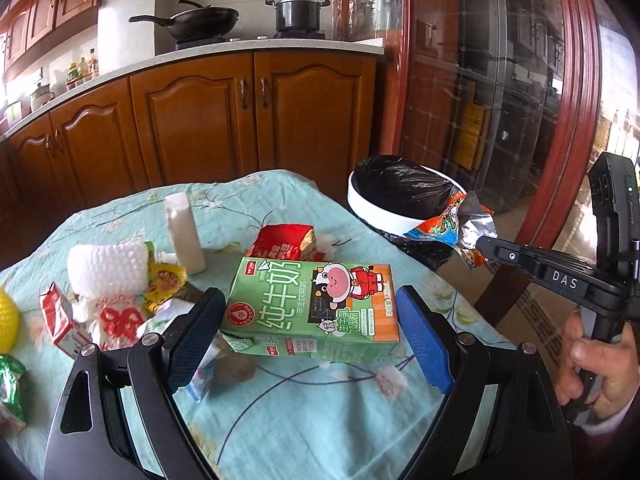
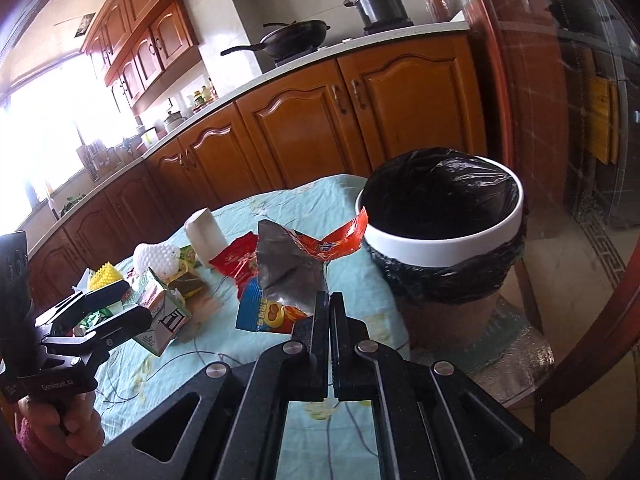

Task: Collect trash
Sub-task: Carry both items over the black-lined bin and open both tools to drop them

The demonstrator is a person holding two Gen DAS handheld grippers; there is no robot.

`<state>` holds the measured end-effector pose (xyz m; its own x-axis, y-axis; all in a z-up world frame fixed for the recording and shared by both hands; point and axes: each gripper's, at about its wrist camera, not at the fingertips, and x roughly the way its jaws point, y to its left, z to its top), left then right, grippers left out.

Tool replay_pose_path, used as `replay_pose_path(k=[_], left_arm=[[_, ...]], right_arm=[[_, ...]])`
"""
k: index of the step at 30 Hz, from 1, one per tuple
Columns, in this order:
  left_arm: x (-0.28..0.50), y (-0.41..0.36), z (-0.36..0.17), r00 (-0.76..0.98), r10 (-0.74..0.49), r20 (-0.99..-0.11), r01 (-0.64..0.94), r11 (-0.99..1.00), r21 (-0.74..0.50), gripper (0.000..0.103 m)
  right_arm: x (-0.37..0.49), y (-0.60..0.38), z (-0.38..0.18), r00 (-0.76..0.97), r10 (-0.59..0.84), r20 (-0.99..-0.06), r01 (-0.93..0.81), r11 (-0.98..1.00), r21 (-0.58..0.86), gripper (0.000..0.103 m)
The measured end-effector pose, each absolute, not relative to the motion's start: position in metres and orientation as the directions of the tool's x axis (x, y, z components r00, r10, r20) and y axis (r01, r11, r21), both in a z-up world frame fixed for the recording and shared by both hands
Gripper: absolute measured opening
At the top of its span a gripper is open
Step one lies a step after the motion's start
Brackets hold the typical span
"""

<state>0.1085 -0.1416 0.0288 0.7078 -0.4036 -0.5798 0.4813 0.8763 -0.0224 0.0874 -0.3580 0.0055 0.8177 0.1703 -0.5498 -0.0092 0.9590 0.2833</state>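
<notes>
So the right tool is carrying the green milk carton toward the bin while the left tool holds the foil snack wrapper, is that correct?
Not quite, the two are swapped. In the left wrist view the green milk carton sits between the left tool pads, while the right tool, seen in the right wrist view, is shut on the foil snack wrapper near the bin.

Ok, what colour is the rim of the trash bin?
White rim on the round black-bag-lined trash bin, clearest in the right wrist view.

A table (image 1: 280,420) under a pale green floral cloth carries litter. Beyond the left gripper (image 1: 312,324) stand a white bottle (image 1: 185,236) and red wrapper (image 1: 286,242).
</notes>
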Motion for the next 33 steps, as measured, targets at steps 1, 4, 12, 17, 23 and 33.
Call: replay_pose_path(k=[1, 4, 12, 17, 23, 33], left_arm=[[0.111, -0.146, 0.03, 0.704, -0.408, -0.582, 0.488, 0.873, -0.021, 0.088], [0.12, -0.164, 0.035, 0.692, -0.419, -0.588, 0.51, 0.86, -0.012, 0.088], [0.157, -0.208, 0.041, 0.638, -0.447, -0.626, 0.563, 0.827, -0.017, 0.088], [0.186, -0.238, 0.047, 0.605, -0.46, -0.65, 0.597, 0.802, -0.012, 0.088], [0.221, -0.276, 0.048, 0.569, -0.454, -0.686, 0.635, 0.772, 0.016, 0.088], [0.264, -0.324, 0.035, 0.511, -0.443, -0.737, 0.673, 0.739, 0.022, 0.088]], right_arm=[[0.088, -0.362, 0.006, 0.819, 0.162, -0.55, -0.001, 0.96, 0.281, 0.0], [0.091, -0.374, 0.01, 0.824, 0.137, -0.55, 0.02, 0.963, 0.27, 0.0], [0.111, -0.412, 0.02, 0.825, 0.073, -0.561, 0.078, 0.967, 0.242, 0.0], [0.13, -0.433, 0.025, 0.813, 0.053, -0.58, 0.095, 0.971, 0.221, 0.0], [0.158, -0.457, 0.026, 0.785, 0.034, -0.619, 0.114, 0.974, 0.198, 0.0], [0.196, -0.488, 0.025, 0.737, 0.022, -0.676, 0.12, 0.979, 0.163, 0.0]])
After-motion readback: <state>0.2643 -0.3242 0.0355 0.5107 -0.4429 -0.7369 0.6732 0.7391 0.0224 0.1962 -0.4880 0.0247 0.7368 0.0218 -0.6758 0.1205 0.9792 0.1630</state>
